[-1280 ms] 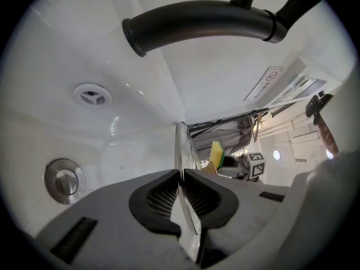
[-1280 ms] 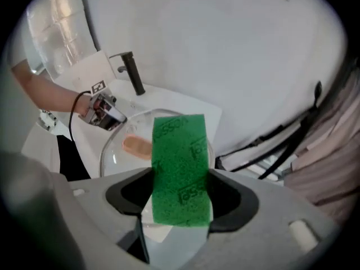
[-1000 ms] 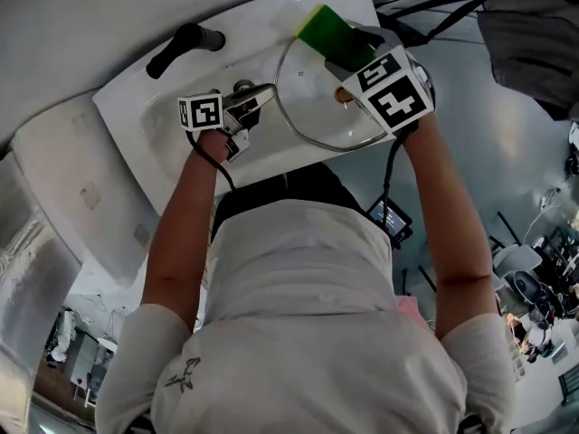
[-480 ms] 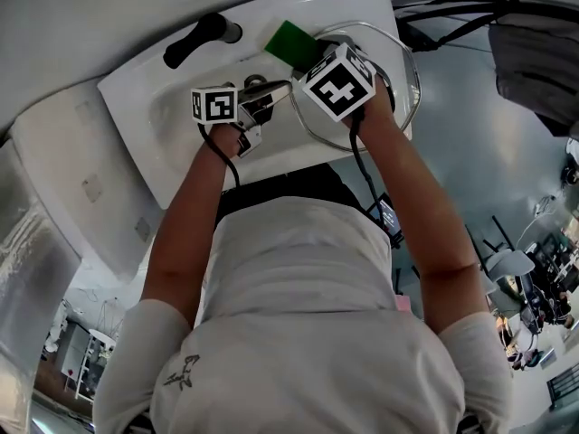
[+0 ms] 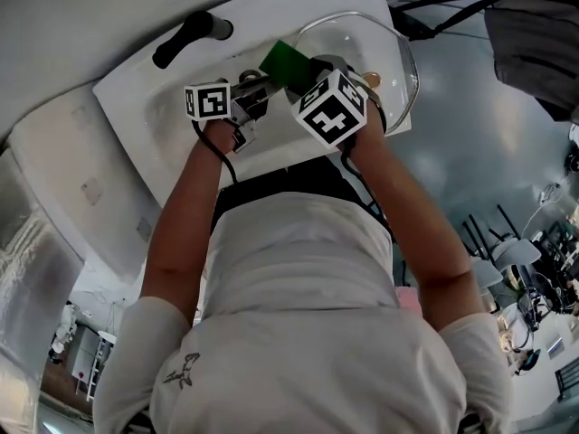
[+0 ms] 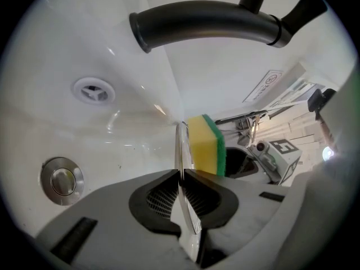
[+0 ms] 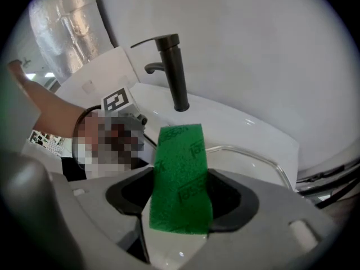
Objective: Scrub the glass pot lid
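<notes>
- Since a second ago the right gripper [image 5: 306, 69] has swept the sponge [image 5: 286, 61] from the far side of the lid [image 5: 405, 57] across to the side nearer the faucet [image 5: 185, 38]. It has ended up close beside the left gripper [image 5: 256, 89], which has hardly moved.
- The left fingers [image 6: 160, 193] are closed on the rim of the lid. The glass shows edge-on between the two pads, pinched tight.
- The right fingers [image 7: 236, 198] clamp the sponge between them, its green scouring face turned toward the gripper's camera.
- In the left gripper view the yellow-and-green sponge sits just past the left fingertips, touching the face of the lid that is turned away from the faucet.
- The lid is held up on its edge over the sink [image 5: 136, 107], on the side away from the faucet. Its round body reaches out past the sink's end.
- A small brownish knob [image 5: 371, 80] shows on the lid, just beyond the right gripper's marker cube.
- The faucet is matte black. It stands at the back of the sink with its spout arching over the bowl.
- Under the spout, the left gripper view shows a round overflow [image 6: 93, 90] on the wall of the bowl and a chrome drain [image 6: 62, 180] lower down.
- The person's bare forearms [image 5: 185, 215] reach in from below, with a white shirt behind them.
</notes>
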Tool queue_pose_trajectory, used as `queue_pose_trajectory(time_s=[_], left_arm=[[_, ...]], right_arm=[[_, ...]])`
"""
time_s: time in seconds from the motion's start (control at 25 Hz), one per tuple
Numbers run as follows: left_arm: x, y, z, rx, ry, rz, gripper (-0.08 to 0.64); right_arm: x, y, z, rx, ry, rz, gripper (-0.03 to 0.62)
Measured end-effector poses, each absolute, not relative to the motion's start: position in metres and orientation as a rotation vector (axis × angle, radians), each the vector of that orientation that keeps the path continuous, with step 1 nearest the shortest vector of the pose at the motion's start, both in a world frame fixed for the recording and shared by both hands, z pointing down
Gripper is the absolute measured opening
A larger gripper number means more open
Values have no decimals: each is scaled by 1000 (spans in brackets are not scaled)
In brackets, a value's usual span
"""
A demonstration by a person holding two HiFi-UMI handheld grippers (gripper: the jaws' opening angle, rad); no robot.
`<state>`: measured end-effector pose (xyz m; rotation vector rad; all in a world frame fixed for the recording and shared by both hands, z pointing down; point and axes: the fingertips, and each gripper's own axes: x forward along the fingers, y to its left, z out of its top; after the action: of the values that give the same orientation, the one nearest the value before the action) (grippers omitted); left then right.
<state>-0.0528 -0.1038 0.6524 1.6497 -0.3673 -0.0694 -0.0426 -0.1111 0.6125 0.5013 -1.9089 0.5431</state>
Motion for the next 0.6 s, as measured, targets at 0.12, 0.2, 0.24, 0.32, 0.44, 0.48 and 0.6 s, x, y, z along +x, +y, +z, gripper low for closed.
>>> queue_pose_trajectory(time_s=[0.12,0.2,0.24,0.32,0.44,0.48,0.6], left_arm=[[-52,-104,653,1650,-367,-70,32],[-52,-104,653,1653,-366,-67,32],[-52,-104,653,1654,-368,-64,32],[-52,-104,654,1656,-374,-61,32],[-50,-104,655,1657,-378,-56,32],[-49,-104,656,1659,-379,-54,32],[-49,-104,655,1663,-388,-50,32]], right_arm=[[-34,-95,609,494,-1917,557,296],[-27,-84,607,486,-1916,560,296],[-24,-78,607,480,-1913,559,296],[-17,-65,608,467,-1904,556,296],[-6,-44,611,453,-1888,542,296],[-3,-38,611,451,-1885,536,296],[9,-22,612,454,-1882,540,296]])
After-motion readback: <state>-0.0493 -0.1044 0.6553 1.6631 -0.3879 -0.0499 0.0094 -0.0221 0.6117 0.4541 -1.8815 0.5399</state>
